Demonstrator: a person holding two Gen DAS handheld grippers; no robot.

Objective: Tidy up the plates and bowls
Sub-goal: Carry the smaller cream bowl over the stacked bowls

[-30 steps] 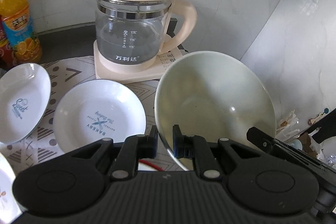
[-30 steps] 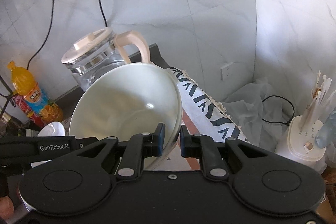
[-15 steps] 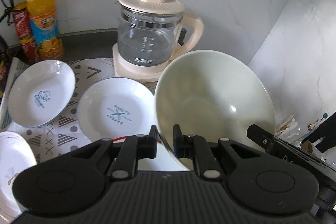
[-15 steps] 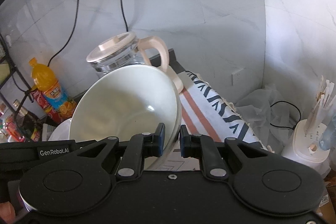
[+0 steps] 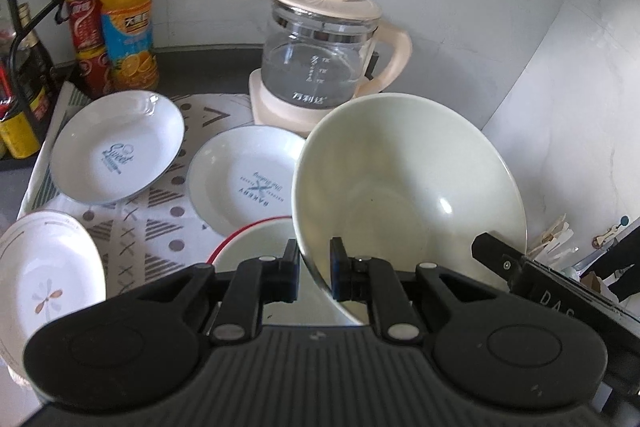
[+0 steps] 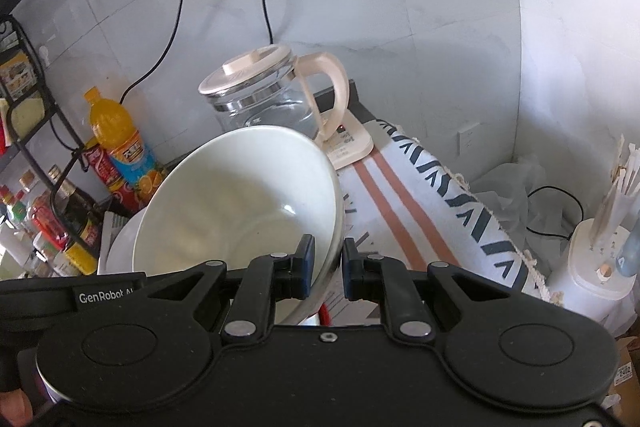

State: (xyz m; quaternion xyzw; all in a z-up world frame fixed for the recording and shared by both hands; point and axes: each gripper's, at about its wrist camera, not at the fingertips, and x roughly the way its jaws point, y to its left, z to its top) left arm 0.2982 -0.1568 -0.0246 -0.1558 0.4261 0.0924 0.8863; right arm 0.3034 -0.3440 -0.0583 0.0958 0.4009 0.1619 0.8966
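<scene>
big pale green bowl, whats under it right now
Under the big pale green bowl, gripped at its rim by the left gripper and right gripper, sits a red-rimmed bowl. Its right part and the cloth beneath are covered.

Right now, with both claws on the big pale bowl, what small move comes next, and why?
Probably lower the pale bowl into the red-rimmed bowl just beneath it: left claw and right claw pinch opposite rims, holding it tilted above the mat.
</scene>
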